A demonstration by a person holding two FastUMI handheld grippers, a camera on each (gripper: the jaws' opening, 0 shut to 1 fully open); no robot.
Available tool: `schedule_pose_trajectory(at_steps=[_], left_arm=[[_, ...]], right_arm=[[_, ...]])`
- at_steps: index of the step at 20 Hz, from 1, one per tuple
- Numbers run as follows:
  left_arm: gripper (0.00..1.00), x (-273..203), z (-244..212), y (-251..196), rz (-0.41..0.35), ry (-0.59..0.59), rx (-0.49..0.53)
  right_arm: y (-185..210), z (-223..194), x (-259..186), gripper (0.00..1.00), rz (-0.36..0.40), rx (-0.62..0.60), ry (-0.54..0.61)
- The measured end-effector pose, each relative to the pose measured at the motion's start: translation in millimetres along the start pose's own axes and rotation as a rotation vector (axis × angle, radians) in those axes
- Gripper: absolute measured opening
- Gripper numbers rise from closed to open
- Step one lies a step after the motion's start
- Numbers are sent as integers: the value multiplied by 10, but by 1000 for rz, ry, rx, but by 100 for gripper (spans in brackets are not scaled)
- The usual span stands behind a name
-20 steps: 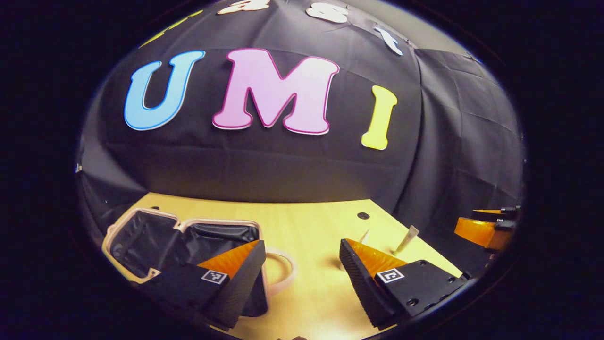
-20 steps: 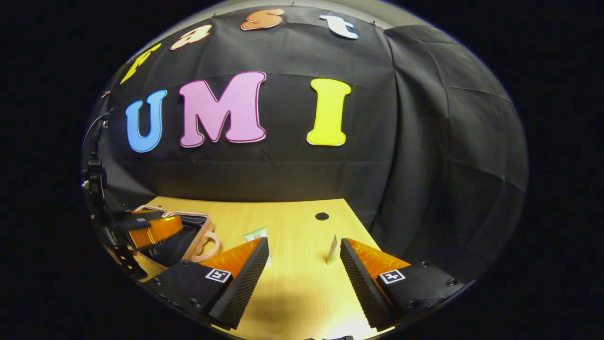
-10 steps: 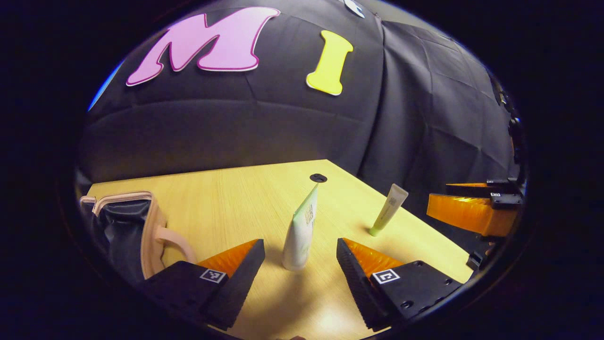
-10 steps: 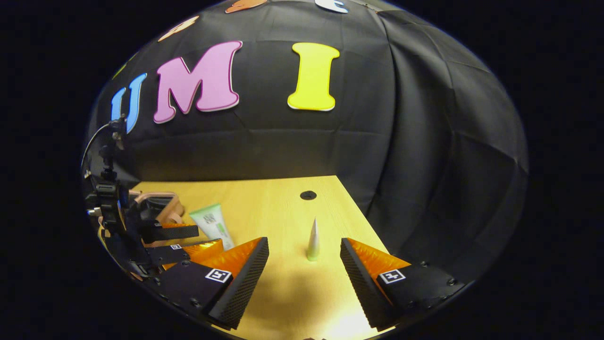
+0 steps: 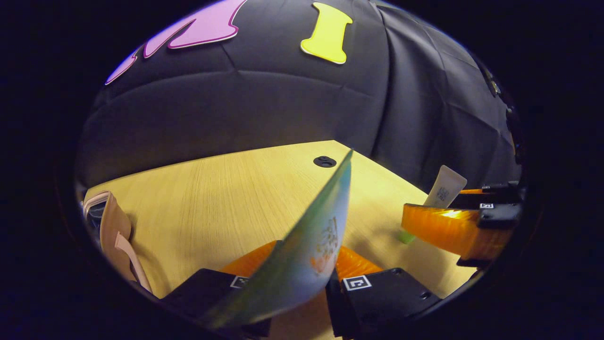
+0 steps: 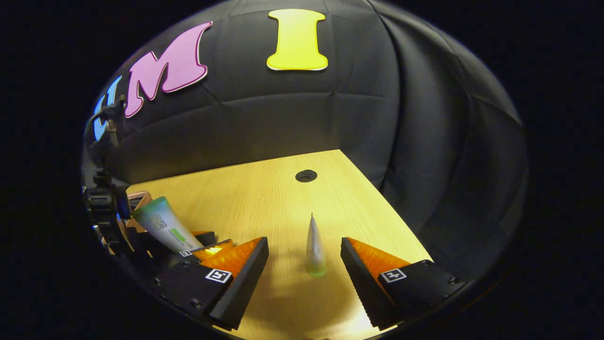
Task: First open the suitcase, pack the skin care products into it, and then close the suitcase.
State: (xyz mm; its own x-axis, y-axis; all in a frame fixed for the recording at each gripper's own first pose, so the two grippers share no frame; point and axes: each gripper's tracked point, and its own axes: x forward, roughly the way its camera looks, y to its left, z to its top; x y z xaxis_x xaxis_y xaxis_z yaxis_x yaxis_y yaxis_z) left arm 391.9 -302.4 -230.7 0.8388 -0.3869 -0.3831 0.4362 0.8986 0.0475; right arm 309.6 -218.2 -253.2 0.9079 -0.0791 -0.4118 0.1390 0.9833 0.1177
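In the left gripper view my left gripper (image 5: 306, 267) is shut on a large white-and-green skin care tube (image 5: 316, 241), which leans up to the right with its flat crimped end on top. The right gripper view has that tube (image 6: 163, 226) tilted in the left gripper (image 6: 198, 248). A slim pale tube (image 6: 315, 248) stands on its green cap on the table, between the fingers of my open right gripper (image 6: 303, 245), untouched. That slim tube (image 5: 443, 189) also stands beside the right gripper (image 5: 453, 226). The pink suitcase (image 5: 113, 231) lies at the far left, mostly cut off.
The wooden table (image 6: 264, 198) has a round black cable hole (image 6: 306, 175) near its far edge. Black cloth walls close the back and right sides. The table's right edge (image 6: 391, 208) runs close to my right gripper.
My left gripper has moved onto the large tube and shut on it; the tube now tilts in its grasp. My right gripper has come forward so the slim tube stands between its open fingers.
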Motion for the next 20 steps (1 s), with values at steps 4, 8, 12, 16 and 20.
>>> schedule_pose_trajectory(at_steps=[4,8,12,16,20], left_arm=[[43,-33,-26,-88,-48,11,-44],[43,-200,-104,8,-14,16,-88],[43,-367,-212,144,25,19,-132],[43,-604,-205,238,47,-15,-186],[42,-1091,198,330,63,-137,-207]], right_arm=[[-10,-58,236,98,-10,-5,15],[-147,-185,408,94,-55,-20,44],[-16,-136,337,31,19,-21,27],[202,-70,124,29,96,-86,-3],[472,144,-345,26,175,-144,-43]])
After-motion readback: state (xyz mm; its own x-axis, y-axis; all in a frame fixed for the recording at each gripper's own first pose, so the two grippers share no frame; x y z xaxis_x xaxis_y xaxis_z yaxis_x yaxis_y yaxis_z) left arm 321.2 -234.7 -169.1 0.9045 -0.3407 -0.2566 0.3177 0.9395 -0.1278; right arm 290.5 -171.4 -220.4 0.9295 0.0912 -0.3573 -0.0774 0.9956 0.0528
